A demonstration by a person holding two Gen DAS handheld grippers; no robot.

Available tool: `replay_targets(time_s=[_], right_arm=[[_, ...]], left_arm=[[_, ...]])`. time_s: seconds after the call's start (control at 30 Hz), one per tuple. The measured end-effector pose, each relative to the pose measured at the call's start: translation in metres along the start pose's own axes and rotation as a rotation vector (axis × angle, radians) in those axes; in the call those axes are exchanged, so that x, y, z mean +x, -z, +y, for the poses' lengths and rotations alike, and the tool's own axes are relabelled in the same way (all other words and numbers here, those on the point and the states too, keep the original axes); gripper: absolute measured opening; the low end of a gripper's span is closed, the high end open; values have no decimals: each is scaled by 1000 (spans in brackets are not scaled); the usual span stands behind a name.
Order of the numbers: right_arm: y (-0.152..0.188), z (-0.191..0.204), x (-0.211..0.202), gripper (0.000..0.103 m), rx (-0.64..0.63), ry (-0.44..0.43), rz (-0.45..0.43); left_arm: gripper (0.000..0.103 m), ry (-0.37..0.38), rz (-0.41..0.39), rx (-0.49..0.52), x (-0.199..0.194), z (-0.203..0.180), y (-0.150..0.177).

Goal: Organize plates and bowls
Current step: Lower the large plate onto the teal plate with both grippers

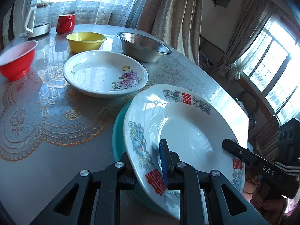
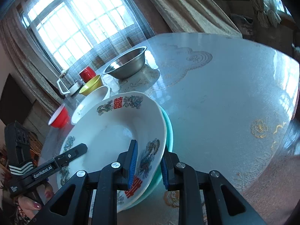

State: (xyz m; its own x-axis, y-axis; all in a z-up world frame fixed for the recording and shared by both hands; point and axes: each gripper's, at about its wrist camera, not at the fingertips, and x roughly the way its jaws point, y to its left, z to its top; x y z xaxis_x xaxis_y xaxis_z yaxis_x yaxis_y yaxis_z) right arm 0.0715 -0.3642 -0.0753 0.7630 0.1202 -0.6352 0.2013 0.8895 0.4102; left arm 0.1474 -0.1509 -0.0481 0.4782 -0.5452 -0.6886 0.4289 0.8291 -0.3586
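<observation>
A white plate with red characters and bird prints (image 1: 187,123) (image 2: 112,123) is tilted, its far edge raised, over a teal plate (image 1: 118,131) (image 2: 168,129) on the table. My left gripper (image 1: 145,150) is shut on the white plate's near-left rim, with one blue pad inside the plate and the other finger under the rim. My right gripper (image 2: 150,148) is shut on the opposite rim in the same way. Whether the teal rim is also pinched there I cannot tell. Each gripper also shows in the other wrist view: the right gripper (image 1: 231,146) and the left gripper (image 2: 80,148).
Behind the held plate stand a white rose-print plate (image 1: 105,75), a yellow bowl (image 1: 85,41), a steel bowl (image 1: 144,46), a red bowl (image 1: 16,60), a red mug (image 1: 65,23) and a kettle (image 1: 37,20). The round table's edge (image 1: 234,101) curves close on the right. A hand (image 2: 35,204) holds the left gripper.
</observation>
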Motion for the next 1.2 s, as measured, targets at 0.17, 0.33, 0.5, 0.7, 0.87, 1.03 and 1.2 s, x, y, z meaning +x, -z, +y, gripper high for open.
replay_targets(time_s=[0.17, 0.33, 0.5, 0.7, 0.87, 1.03, 1.2], right_arm=[[0, 0, 1, 20, -7, 9, -3], [0, -1, 3, 20, 3, 14, 0], [0, 1, 3, 20, 2, 24, 2], [0, 1, 4, 20, 0, 26, 4], [1, 2, 4, 20, 0, 31, 5], [3, 0, 1, 21, 47, 8, 32], [8, 9, -3, 20, 8, 41, 25]], left_arm=[[23, -36, -3, 21, -4, -3, 4], [24, -52, -5, 32, -9, -4, 6], [25, -60, -10, 38, -13, -4, 6], [25, -69, -28, 34, -22, -1, 5], [25, -109, -68, 65, -37, 0, 7], [21, -103, -70, 102, -41, -6, 14], [21, -124, -82, 106, -36, -8, 11]])
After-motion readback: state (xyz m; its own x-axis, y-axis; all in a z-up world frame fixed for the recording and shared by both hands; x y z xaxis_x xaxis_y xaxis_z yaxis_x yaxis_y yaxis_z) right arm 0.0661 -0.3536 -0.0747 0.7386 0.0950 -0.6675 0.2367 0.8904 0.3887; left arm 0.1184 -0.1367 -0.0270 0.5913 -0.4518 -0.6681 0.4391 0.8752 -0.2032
